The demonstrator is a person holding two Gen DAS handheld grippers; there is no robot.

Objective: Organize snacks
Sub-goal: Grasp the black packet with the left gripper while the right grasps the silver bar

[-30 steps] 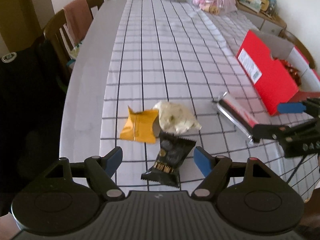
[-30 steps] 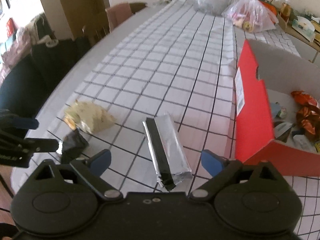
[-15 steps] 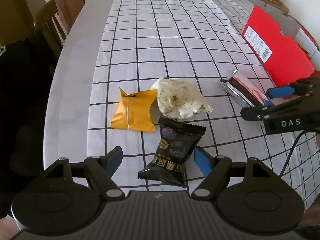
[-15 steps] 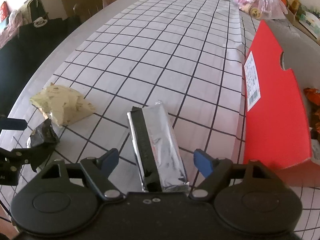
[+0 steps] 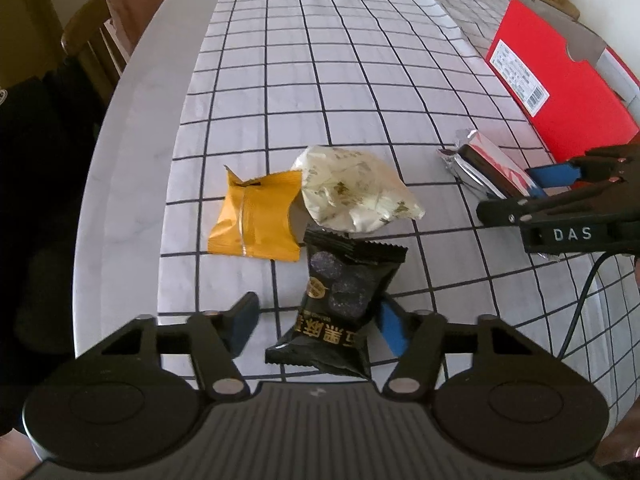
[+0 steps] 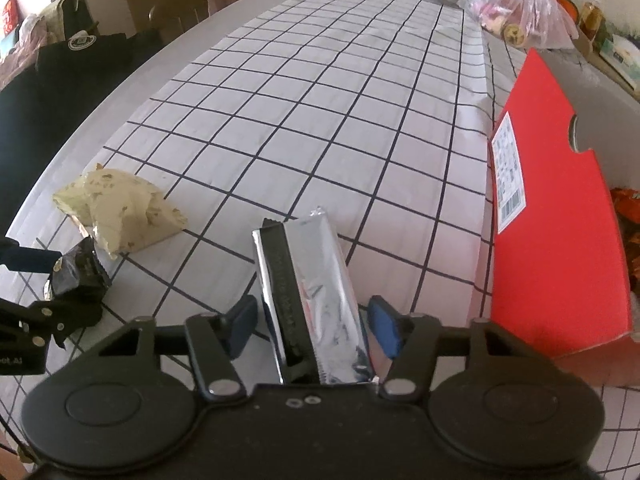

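Observation:
A black snack packet [image 5: 340, 304] lies on the checked tablecloth between the fingers of my left gripper [image 5: 320, 326], whose jaws stand open around it. An orange packet [image 5: 256, 216] and a cream packet [image 5: 352, 192] lie just beyond it. A silver foil bar [image 6: 312, 296] lies between the fingers of my right gripper [image 6: 312, 322], jaws narrowed around it with small gaps on both sides. The bar [image 5: 484, 164] and the right gripper [image 5: 560, 192] also show in the left wrist view. The open red box [image 6: 560, 220] holds wrapped snacks.
The red box [image 5: 560, 92] stands right of the snacks. Clear plastic bags [image 6: 520, 16] lie at the table's far end. A wooden chair [image 5: 116, 28] with cloth stands at the left edge. A dark garment [image 6: 68, 80] lies at the left.
Both grippers have moved forward and down over their snacks. The jaws of both have narrowed around the black packet and the silver bar.

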